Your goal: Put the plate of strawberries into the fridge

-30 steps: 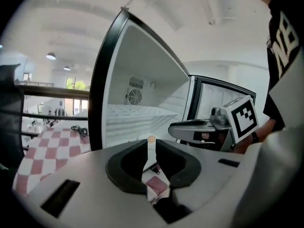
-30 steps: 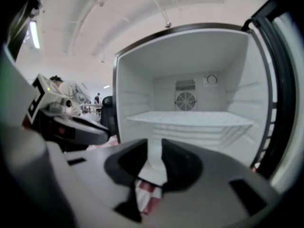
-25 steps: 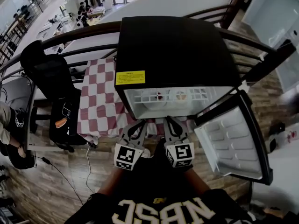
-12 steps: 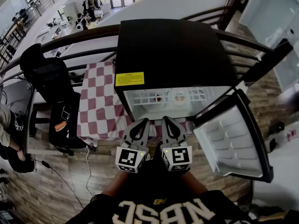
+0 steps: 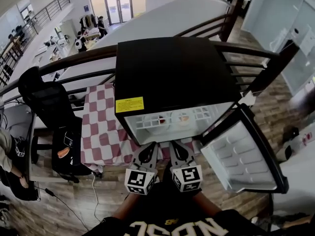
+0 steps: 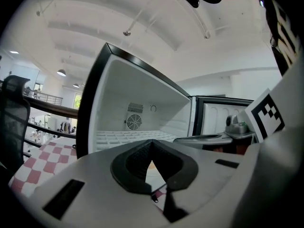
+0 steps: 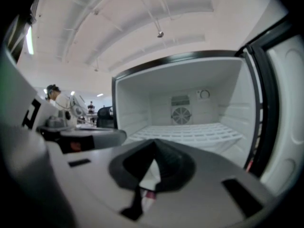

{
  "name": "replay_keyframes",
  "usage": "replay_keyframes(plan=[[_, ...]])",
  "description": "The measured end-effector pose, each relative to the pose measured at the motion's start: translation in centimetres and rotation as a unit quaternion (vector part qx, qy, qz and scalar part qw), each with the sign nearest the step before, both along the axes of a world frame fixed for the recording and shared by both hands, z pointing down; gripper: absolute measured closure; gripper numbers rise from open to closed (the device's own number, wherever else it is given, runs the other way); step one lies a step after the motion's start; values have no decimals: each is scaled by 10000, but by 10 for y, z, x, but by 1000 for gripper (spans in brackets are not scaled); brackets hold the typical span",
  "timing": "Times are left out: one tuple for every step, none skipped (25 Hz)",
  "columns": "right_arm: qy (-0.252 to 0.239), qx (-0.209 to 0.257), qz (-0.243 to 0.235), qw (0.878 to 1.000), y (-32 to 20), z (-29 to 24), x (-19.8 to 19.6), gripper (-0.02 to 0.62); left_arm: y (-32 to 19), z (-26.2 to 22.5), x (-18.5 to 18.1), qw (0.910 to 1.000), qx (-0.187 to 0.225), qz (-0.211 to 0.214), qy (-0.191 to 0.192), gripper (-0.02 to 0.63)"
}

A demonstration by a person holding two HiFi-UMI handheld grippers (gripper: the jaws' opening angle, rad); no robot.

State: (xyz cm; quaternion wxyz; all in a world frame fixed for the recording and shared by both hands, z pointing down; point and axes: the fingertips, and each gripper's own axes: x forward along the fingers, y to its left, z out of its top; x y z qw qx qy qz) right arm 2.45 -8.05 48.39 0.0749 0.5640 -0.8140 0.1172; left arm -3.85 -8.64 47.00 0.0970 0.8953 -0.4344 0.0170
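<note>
plate (image 5: 162, 120) with red bits sits inside the open fridge (image 5: 172, 73), centre frame. left gripper (image 5: 149, 149) and right gripper (image 5: 176, 148) hang below, jaws pressed together, empty. next, probably: push the lower-right door (image 5: 241, 154) closed.

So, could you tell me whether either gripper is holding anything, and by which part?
Nothing is held: the left gripper and the right gripper both have their jaws closed on nothing, in front of the open fridge.

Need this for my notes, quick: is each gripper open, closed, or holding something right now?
Left gripper: closed, holding nothing.
Right gripper: closed, holding nothing.
</note>
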Motion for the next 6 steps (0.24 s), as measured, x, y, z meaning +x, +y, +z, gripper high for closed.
replay_keyframes(plan=[[-168, -196, -43, 9997, 1, 7, 1, 575, 2, 4, 6, 9999, -57, 102, -76, 589], [-351, -418, -58, 9985, 3, 15, 2, 575, 6, 10, 10, 9996, -106, 179, -165, 589], [-501, -631, -46, 9967, 7, 24, 4, 575, 11, 15, 13, 9993, -170, 234, -249, 589], [-607, -819, -18, 9948, 12, 32, 7, 575, 17, 22, 15, 9988, -266, 279, -309, 589], [-687, -988, 17, 9927, 17, 40, 9, 575, 23, 29, 17, 9981, -390, 321, -342, 589], [-757, -1150, 55, 9905, 22, 47, 11, 575, 30, 36, 18, 9973, -528, 361, -363, 589]])
